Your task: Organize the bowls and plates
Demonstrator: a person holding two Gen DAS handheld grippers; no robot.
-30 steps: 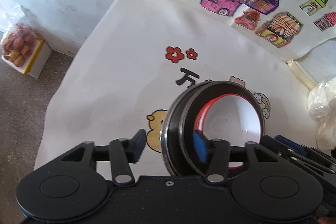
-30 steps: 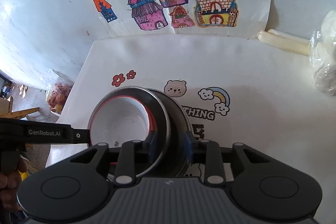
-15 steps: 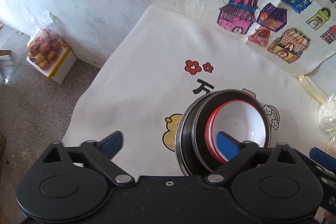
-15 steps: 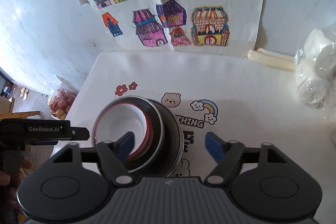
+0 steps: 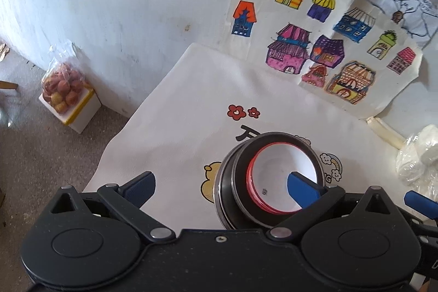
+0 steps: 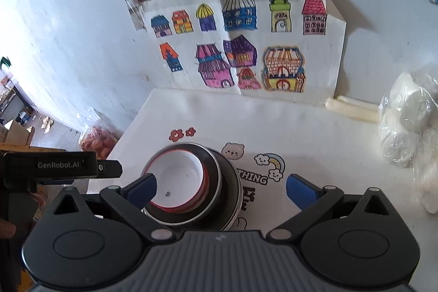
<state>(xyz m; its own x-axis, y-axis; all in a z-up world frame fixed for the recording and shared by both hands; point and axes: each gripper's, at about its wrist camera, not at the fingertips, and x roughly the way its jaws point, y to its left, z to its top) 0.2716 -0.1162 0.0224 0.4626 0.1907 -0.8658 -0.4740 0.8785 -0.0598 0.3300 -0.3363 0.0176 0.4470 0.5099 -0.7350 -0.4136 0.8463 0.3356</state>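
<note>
Both tongs lifted clear, jaws just spread wide, nothing gripped: left gripper (image 5: 220, 184), right gripper (image 6: 220, 186). Nested stack, red-rimmed white bowl (image 5: 282, 178) in black steel-rimmed bowls (image 6: 219, 177), sits below, between them. Risk: left gripper's right pad (image 5: 302, 189) overhangs rim; snagging it could tip stack.

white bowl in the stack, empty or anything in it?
Empty. The white bowl shows a bare white bottom with only a small dark mark; it sits nested in the dark dishes in both views.
</note>
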